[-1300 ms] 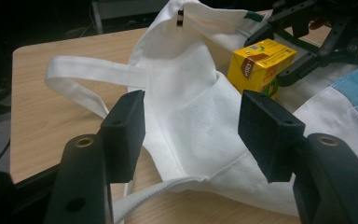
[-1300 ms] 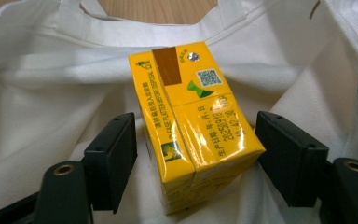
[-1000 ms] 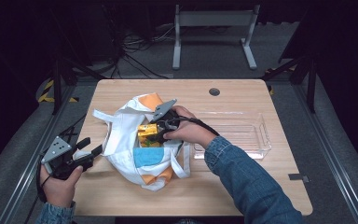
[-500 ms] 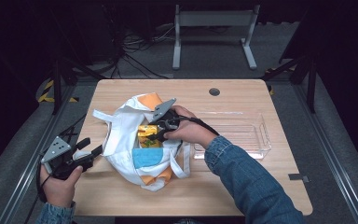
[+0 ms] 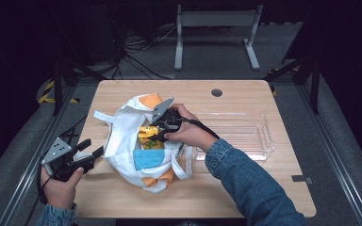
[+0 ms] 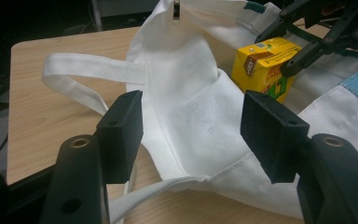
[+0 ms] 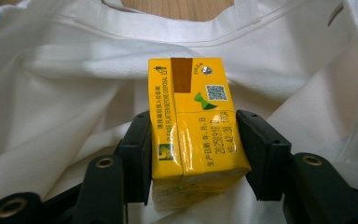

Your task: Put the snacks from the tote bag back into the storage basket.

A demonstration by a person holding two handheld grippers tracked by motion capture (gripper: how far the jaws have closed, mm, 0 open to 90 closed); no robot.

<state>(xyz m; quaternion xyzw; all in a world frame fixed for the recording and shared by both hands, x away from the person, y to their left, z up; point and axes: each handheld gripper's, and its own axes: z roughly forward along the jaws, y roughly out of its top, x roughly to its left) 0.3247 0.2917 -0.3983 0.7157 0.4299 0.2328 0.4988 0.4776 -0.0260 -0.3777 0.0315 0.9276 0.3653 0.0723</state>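
At the lower left of the high view, the left gripper (image 5: pixel 86 151) waits off the table's edge with jaws wide and empty, pointed at the white tote bag (image 5: pixel 125 136). Centre frame, the right gripper (image 5: pixel 161 132) clamps a yellow juice carton (image 5: pixel 148 136) over the bag's opening — the carton's long axis runs out along the jaws. At right lies a clear plastic tray (image 5: pixel 259 141). The right hand is much the nearer — likely carrying the carton clear of the bag or down into it.
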